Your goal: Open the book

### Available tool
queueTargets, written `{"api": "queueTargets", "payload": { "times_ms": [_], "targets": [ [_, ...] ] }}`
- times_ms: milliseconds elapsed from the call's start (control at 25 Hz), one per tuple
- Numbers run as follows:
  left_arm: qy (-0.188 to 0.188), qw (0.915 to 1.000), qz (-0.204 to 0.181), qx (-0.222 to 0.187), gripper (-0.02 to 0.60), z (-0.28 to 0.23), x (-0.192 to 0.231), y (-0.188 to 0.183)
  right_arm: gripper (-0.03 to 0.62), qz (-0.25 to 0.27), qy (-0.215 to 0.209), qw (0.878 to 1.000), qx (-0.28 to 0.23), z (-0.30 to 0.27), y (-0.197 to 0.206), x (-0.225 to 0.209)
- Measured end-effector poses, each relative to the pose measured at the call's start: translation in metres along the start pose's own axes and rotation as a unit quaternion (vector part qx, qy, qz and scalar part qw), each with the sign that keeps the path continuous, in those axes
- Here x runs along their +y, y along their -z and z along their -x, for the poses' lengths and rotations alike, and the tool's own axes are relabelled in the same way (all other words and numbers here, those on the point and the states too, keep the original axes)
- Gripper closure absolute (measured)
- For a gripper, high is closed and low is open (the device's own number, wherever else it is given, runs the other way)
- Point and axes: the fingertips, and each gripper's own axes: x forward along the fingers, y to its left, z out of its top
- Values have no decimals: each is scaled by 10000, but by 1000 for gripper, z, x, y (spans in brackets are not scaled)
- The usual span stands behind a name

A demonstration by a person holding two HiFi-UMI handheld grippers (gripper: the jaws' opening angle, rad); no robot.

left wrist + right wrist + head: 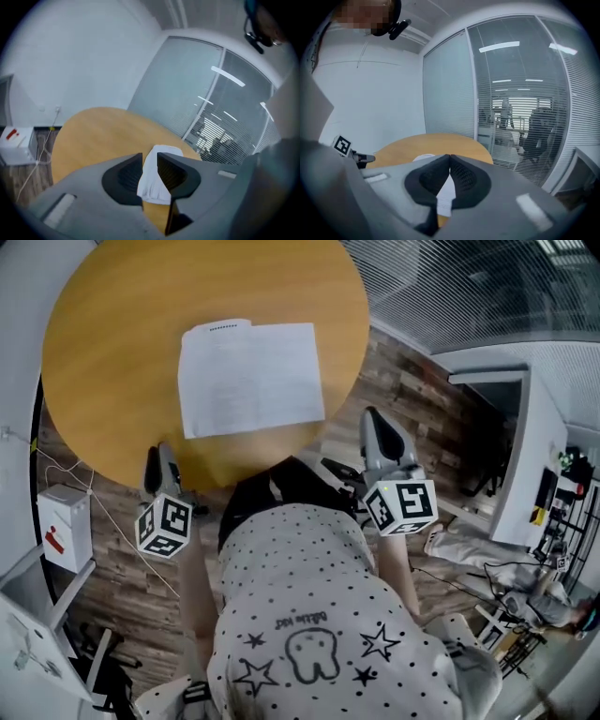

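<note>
The book (251,377) lies flat near the middle of the round wooden counter (103,343), white printed pages facing up. Neither gripper is touching it.

Your left gripper (159,456) sits at the near-left edge of the counter, well apart from the book, with its marker cube (164,526) close to your body. In the left gripper view the left gripper (150,164) is released: the two dark pads (125,176) stand apart with a clear gap. Through that gap you see the book (152,185) out on the counter (93,136), beyond the tips and not between them. Nothing is held there.

Your right gripper (373,418) is off the counter's near-right edge, over the wood-plank floor (422,381), its marker cube (403,505) down by your hip. In the right gripper view the right gripper (449,158) is clenched: the tips meet in a point and nothing is pinched between them. A strip of the book's page (445,194) shows through the narrow slit lower down, lying on the counter (440,143) past the pads.

Both grippers point at the counter from your side of it. To your left, a white box (64,526) with a red mark stands on the floor, a thin cable beside it. Beyond the counter, a glass wall with blinds (511,108) closes off the room.
</note>
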Motion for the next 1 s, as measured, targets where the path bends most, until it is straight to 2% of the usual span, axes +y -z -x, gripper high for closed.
{"api": "queueTargets", "payload": {
  "times_ms": [80,200,360,560,640,720,1000],
  "targets": [
    [338,9973,-553,-342,497,4,-33,-29,591,0,-22,10000,-78,-1,-4,-7],
    [845,9883,-1089,-651,537,9,-83,-53,591,-15,-84,9998,-181,-1,-12,-13],
    [1289,9684,-1980,-797,571,14,-138,-66,591,154,-208,9992,-309,0,-27,-15],
    [1558,9427,-2841,-797,571,18,-183,-70,591,175,-189,9987,-432,3,-40,-25],
    [1602,9367,-3007,-810,571,18,-194,-72,591,192,-198,9985,-463,3,-44,-29],
    [1626,9345,-3061,-816,571,17,-201,-73,591,217,-222,9984,-478,2,-46,-31],
    [1695,9365,-2962,-812,571,17,-208,-75,591,239,-299,9983,-432,1,-44,-31]
  ]
}}
